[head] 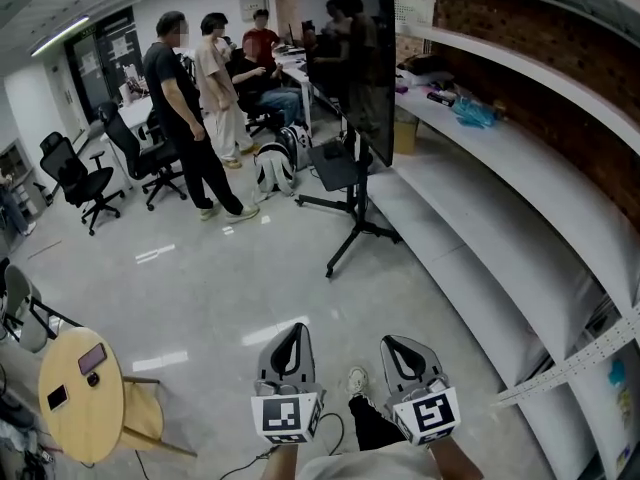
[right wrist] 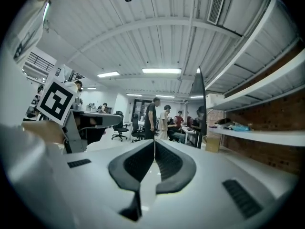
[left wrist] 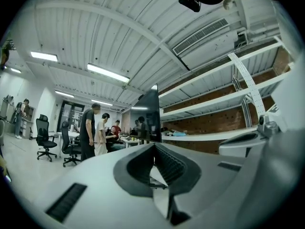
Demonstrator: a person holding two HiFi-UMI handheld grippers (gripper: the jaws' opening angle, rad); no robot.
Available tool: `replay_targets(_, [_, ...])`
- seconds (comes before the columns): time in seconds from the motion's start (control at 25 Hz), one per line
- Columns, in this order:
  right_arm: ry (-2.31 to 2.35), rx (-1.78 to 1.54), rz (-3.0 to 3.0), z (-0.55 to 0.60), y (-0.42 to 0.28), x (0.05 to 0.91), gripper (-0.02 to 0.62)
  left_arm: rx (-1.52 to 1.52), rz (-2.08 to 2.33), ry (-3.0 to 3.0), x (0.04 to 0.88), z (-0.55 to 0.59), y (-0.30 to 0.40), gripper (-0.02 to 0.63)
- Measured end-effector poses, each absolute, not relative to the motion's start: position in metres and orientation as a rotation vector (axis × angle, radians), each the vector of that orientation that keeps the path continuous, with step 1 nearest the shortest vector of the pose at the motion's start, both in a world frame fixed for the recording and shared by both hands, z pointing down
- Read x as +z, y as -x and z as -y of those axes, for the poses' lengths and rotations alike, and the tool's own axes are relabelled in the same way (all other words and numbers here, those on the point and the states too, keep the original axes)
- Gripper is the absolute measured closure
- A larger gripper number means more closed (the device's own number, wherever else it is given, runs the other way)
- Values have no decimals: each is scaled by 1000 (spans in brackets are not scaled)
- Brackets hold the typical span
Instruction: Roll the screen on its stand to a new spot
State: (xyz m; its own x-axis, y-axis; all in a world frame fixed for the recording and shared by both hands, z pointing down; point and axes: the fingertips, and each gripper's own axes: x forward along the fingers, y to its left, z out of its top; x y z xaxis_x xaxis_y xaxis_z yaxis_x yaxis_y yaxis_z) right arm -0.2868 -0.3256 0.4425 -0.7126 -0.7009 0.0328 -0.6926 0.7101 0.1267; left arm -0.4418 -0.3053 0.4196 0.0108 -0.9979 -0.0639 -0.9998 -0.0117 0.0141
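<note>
A large dark screen (head: pixel 362 58) stands edge-on on a black wheeled stand (head: pixel 352 216) with splayed legs, several steps ahead beside the long white shelving. It also shows as a thin dark slab, the screen (left wrist: pixel 148 114) in the left gripper view and the screen (right wrist: pixel 201 109) in the right gripper view. My left gripper (head: pixel 291 334) and right gripper (head: pixel 398 345) are held side by side low in the head view, well short of the stand. Both point level toward it, jaws shut with nothing between them.
Several people (head: pixel 190 108) stand and sit around desks behind the screen. Black office chairs (head: pixel 80 180) stand at left. A small round wooden table (head: pixel 80 398) with phones on it is at my near left. White shelves (head: pixel 500 238) run along the right wall.
</note>
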Motion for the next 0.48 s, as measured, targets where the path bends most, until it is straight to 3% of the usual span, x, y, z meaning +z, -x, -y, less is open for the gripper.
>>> replay_targets(0.48, [-1103,-272,2897,550,340,415,575,53,-2140,2098,387,525,487,591])
